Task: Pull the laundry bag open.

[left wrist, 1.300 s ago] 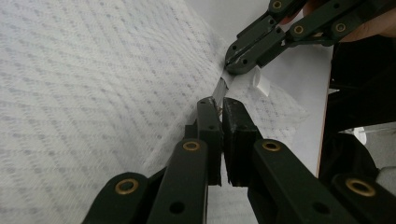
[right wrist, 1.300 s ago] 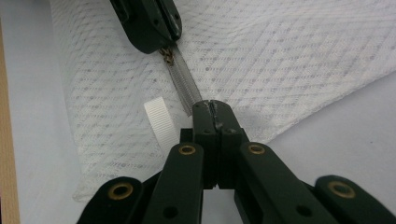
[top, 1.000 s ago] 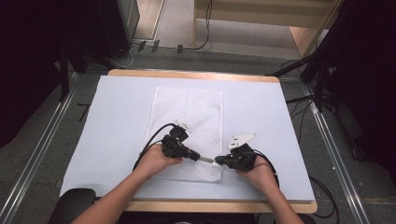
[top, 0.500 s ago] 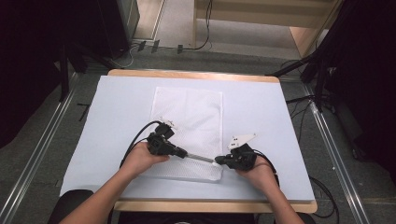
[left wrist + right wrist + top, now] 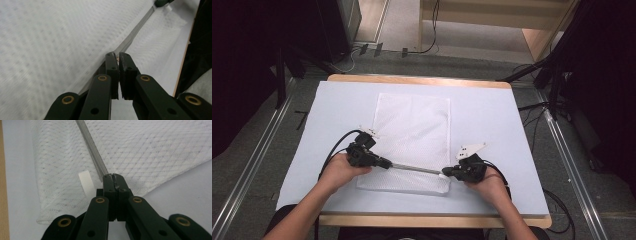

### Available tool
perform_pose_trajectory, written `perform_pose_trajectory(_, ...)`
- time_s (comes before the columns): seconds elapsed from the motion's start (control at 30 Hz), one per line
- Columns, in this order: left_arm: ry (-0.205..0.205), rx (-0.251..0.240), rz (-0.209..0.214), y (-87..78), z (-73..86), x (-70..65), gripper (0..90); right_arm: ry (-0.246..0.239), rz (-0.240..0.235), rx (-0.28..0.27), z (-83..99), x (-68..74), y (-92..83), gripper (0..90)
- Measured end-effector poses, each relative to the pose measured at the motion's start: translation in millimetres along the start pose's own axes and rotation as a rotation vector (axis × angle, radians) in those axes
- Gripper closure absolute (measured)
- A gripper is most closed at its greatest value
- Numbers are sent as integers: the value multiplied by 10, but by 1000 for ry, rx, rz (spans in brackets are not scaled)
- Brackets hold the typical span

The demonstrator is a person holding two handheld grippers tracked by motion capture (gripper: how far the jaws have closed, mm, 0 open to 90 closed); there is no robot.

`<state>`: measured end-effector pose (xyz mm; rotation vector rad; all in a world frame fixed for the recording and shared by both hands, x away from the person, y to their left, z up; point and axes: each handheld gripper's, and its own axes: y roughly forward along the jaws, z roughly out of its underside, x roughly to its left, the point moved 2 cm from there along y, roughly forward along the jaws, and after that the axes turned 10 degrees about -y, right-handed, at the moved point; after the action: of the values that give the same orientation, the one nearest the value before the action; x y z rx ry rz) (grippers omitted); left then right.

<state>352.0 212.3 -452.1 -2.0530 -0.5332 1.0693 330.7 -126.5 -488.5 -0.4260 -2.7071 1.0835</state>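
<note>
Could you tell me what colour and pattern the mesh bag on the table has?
White bag, with a fine diamond weave; clearest in the right gripper view.

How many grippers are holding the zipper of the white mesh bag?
2. The left gripper pinches the zipper at its left part, the right gripper at its right end, over the mesh bag.

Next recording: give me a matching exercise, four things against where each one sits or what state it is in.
Things:
1. left gripper
2. right gripper
3. mesh bag
4. zipper

Places or states:
A. lies flat on the pale table cover
B. runs taut from one gripper to the other
C. shut on the zipper at the bag's near right corner
D. shut on the zipper close to the bag's left edge

Pairs: 1-D, 2-C, 3-A, 4-B
</note>
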Motion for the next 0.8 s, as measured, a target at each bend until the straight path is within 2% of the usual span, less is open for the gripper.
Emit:
perform_pose_trajectory(0.2, -43, -19, -11, -160, 109, 168, 878, -5, -7, -2, -2, -13, 3, 900)
perform_pose_trajectory(0.4, -63, -34, -37, -307, 206, 291, 878, -5, -15, 5, -7, -19, 3, 900)
perform_pose_trajectory(0.6, -112, -65, -52, -462, 329, 433, 878, -14, -19, 11, -16, -24, 5, 900)
perform_pose_trajectory(0.63, -122, -72, -66, -491, 354, 465, 878, -13, -21, 12, -17, -25, 5, 900)
perform_pose_trajectory(0.8, -163, -88, -59, -559, 473, 561, 878, -7, -32, 13, -23, -37, 8, 900)
